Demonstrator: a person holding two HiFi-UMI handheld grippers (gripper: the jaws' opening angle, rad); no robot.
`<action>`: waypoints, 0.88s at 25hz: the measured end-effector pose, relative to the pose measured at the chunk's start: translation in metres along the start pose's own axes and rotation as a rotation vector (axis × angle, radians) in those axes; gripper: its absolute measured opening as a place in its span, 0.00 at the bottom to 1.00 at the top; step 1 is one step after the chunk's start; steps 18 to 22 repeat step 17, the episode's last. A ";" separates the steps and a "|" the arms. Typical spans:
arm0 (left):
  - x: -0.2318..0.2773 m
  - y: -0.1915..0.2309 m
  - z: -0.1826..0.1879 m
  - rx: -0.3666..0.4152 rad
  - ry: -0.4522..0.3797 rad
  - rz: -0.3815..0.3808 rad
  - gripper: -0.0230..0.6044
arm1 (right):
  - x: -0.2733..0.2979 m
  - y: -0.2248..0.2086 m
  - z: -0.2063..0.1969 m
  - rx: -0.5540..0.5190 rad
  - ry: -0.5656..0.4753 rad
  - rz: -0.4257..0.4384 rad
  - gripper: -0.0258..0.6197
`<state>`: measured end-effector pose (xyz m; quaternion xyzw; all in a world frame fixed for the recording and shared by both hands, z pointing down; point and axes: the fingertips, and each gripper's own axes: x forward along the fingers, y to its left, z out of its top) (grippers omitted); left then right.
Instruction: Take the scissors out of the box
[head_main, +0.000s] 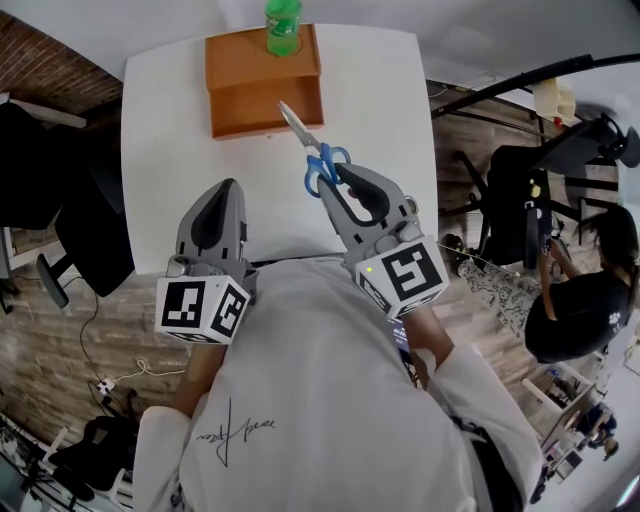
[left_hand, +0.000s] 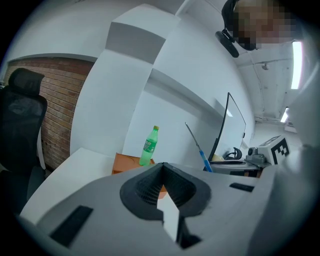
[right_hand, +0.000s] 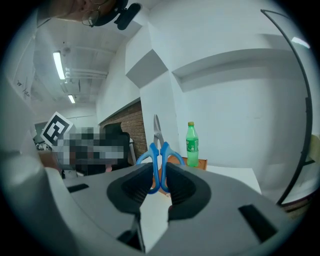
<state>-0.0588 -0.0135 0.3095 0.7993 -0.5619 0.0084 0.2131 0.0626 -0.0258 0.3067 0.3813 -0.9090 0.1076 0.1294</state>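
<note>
The right gripper (head_main: 338, 185) clamps the blue-handled scissors (head_main: 318, 158) by the handles, above the table (head_main: 165, 150), clear of the orange box (head_main: 262, 95). The left gripper (head_main: 224, 190) is closed, empty. Gripped so narrowly, the scissors could pivot or slip

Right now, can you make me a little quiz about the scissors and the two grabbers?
1. True or false: the scissors lie inside the orange box.
2. Which side's gripper grips the scissors? A: left. B: right.
3. Fill in the colour: the bottle by the box is ____.

Key
1. False. They are held up above the white table, with the blades pointing toward the box.
2. B. The right gripper is closed on the blue handles. The left gripper is shut with nothing in it.
3. Green.
</note>
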 end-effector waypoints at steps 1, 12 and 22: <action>0.001 -0.001 -0.001 0.001 0.003 -0.002 0.04 | -0.001 0.000 0.001 0.004 -0.003 0.009 0.18; 0.000 -0.003 0.004 0.005 -0.001 -0.016 0.04 | -0.004 0.001 0.003 0.033 -0.001 0.065 0.18; 0.000 -0.002 0.002 0.009 0.000 -0.020 0.04 | -0.002 0.000 0.004 0.033 0.003 0.076 0.18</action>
